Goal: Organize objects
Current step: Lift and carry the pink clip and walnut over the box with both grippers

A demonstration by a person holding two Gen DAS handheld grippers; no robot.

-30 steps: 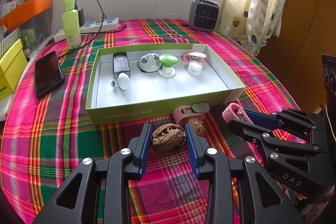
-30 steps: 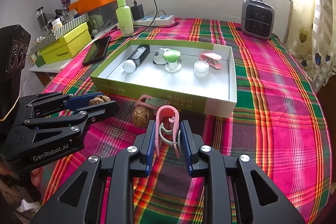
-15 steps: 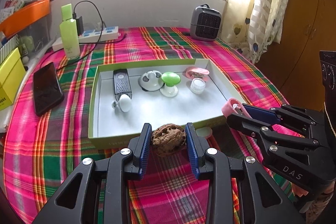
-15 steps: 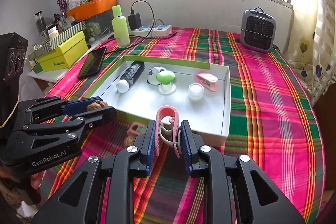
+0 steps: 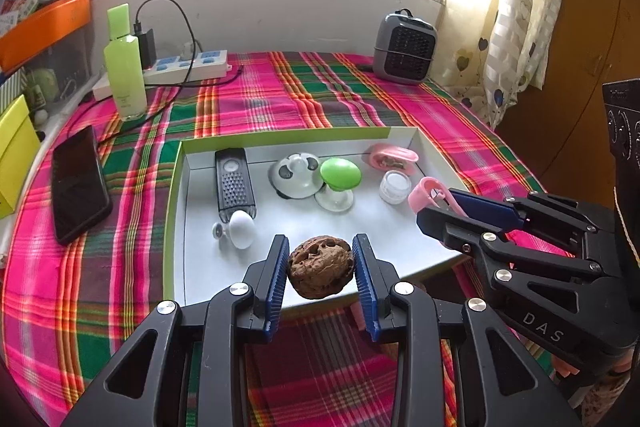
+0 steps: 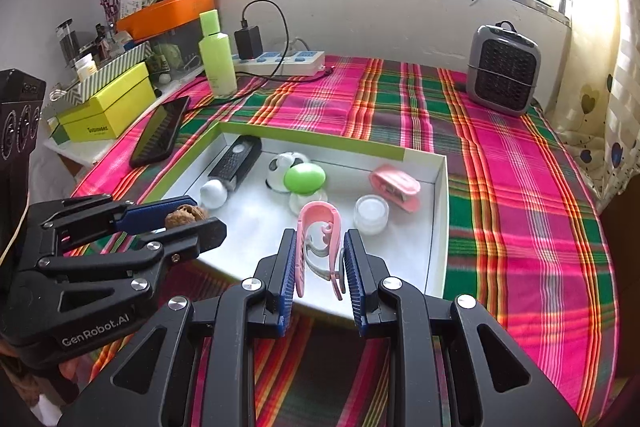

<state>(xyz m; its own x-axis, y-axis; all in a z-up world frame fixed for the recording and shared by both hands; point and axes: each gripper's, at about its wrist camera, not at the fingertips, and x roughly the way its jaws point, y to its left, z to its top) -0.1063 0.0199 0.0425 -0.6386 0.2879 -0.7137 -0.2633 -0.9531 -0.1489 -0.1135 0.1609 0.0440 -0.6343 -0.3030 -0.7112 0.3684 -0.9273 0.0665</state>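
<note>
My left gripper [image 5: 321, 259] is shut on a brown wrinkled walnut [image 5: 322, 266], held above the near part of the white tray [image 5: 404, 251] with green rim. My right gripper [image 6: 319, 257] is shut on a pink clip [image 6: 320, 241], also over the tray's near edge. Each gripper shows in the other's view: the right one [image 5: 436, 203] with the pink clip [image 5: 427, 189], the left one [image 6: 188, 221] with the walnut [image 6: 186, 215]. Inside the tray lie a black grater [image 5: 234, 183], a white knob [image 5: 242, 227], a green-topped knob [image 5: 340, 177], a small white jar [image 5: 394, 187] and a pink case [image 5: 390, 157].
The tray sits on a plaid tablecloth [image 5: 280, 99]. A black phone [image 5: 78, 183] lies left of it, with a green bottle [image 5: 124, 71], a power strip [image 5: 188, 65] and a yellow box [image 6: 108, 107] behind. A small grey heater [image 5: 404, 49] stands at the back right.
Both grippers have moved forward from in front of the tray to over its near edge, carrying the walnut and the pink clip. The objects left on the cloth are now hidden.
</note>
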